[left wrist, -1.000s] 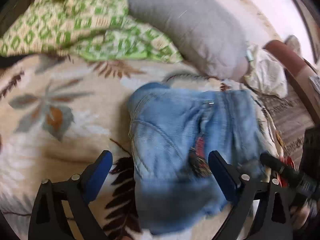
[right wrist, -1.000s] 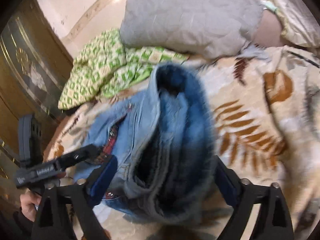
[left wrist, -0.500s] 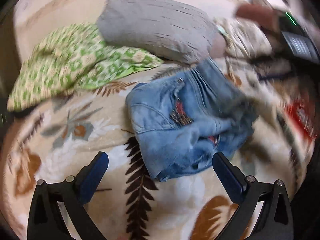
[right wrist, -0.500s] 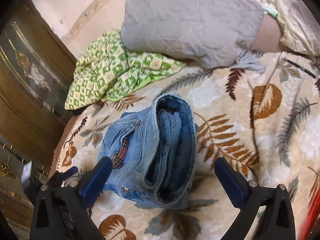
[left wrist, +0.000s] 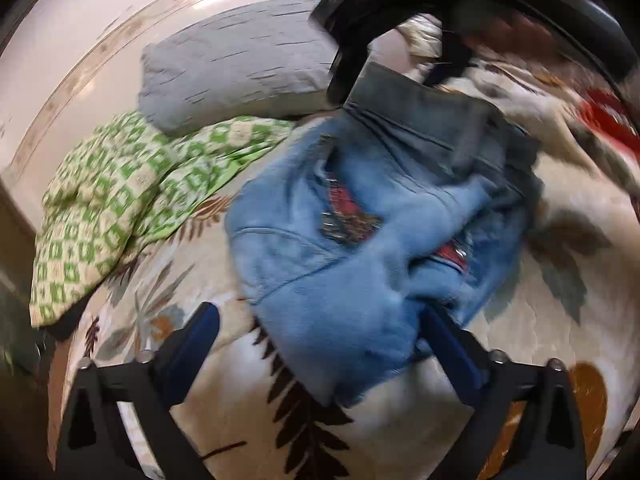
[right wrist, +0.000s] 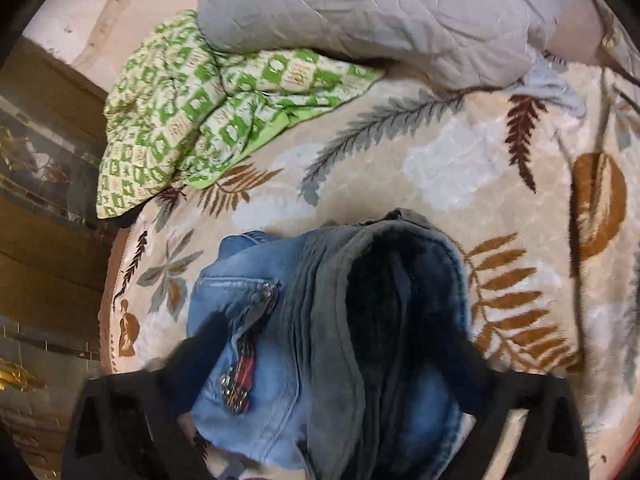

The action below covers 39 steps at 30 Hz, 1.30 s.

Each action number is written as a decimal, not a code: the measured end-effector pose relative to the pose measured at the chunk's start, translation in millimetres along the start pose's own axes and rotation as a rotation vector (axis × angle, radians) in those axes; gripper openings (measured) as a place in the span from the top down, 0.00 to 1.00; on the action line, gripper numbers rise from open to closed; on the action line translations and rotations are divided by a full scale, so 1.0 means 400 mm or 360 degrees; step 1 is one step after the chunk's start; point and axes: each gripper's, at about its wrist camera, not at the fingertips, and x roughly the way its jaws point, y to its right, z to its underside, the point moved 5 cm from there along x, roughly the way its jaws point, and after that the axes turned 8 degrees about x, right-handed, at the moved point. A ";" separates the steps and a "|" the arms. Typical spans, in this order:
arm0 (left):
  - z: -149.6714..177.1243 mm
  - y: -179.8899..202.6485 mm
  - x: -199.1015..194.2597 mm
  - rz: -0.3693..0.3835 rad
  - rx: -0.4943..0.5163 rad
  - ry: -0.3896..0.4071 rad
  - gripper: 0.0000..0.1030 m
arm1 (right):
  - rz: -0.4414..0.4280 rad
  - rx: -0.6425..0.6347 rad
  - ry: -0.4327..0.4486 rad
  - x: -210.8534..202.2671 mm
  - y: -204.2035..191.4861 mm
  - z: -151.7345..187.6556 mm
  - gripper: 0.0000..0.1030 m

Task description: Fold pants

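The blue jeans [left wrist: 340, 240] lie folded into a thick bundle on a leaf-patterned blanket [left wrist: 240, 420]. My left gripper [left wrist: 320, 328] straddles the bundle's near corner with its jaws closing. Its right finger [left wrist: 444, 336] is at the denim edge and its left finger [left wrist: 196, 332] stands apart over the blanket. In the right wrist view the jeans [right wrist: 320, 320] fill the gap of my right gripper [right wrist: 332, 352], blurred, jaws closing around the folded stack. I see no pad pressing the denim. The right gripper's dark body [left wrist: 360, 40] hangs over the jeans' far end.
A grey pillow [right wrist: 380, 12] and a green checked cloth [right wrist: 208, 108] lie at the head of the bed, beyond the jeans. Dark wooden furniture [right wrist: 40, 240] borders the bed on the left. Something red [left wrist: 608, 120] shows at the right edge.
Both grippers have come in closer to the jeans and their jaws have narrowed. The left view has rolled, and the right gripper now reaches over the bundle's far end.
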 end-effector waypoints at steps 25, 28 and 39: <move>0.038 0.124 -0.010 -0.0231 0.0459 -0.0065 0.71 | -0.0125 0.0127 0.0004 0.031 0.137 -0.023 0.90; 0.041 0.104 -0.034 -0.0277 0.0393 -0.0065 0.33 | -0.0208 0.0109 0.0014 -0.033 0.125 -0.010 0.24; -0.036 -0.163 -0.137 0.0193 -0.0522 0.0067 0.00 | -0.0090 -0.0598 0.0448 -0.270 0.116 0.215 0.00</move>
